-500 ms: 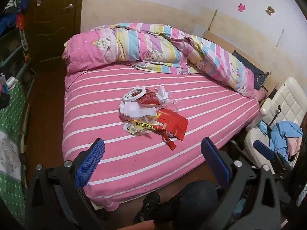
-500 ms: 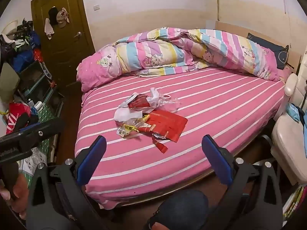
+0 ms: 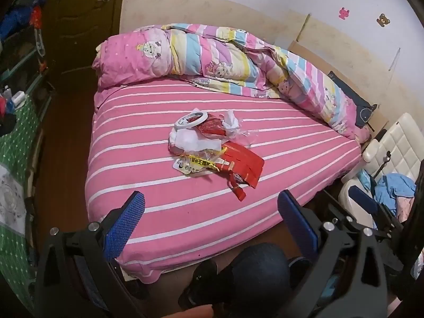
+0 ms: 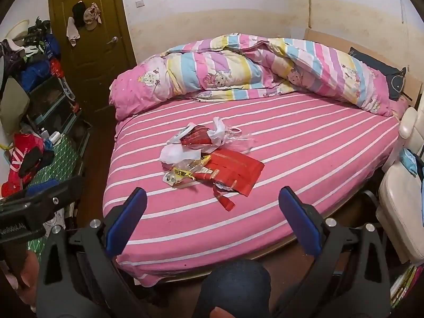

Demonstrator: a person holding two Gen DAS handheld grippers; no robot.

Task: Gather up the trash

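Observation:
A heap of trash (image 3: 212,148) (image 4: 209,161) lies in the middle of the pink striped bed (image 3: 159,212) (image 4: 304,145). It holds a white tape roll (image 3: 191,120), white paper (image 3: 194,143), a crumpled red wrapper (image 4: 196,139), clear plastic (image 4: 238,137), a yellow-labelled packet (image 3: 196,163) and a flat red packet (image 4: 235,173) with a red ribbon (image 3: 237,189). My left gripper (image 3: 212,220) hangs open above the bed's near edge, well short of the heap. My right gripper (image 4: 212,212) is open too, equally short of it, with nothing between its fingers.
A rolled pink and striped quilt (image 3: 225,61) (image 4: 251,69) lies along the bed's far side. A white padded chair (image 3: 392,148) with clothes stands at the right. A cluttered shelf (image 4: 39,92) and brown door (image 4: 90,53) are at the left. A person's knee (image 4: 235,288) shows below.
Both views have shifted very slightly; the heap and both grippers stand much as before.

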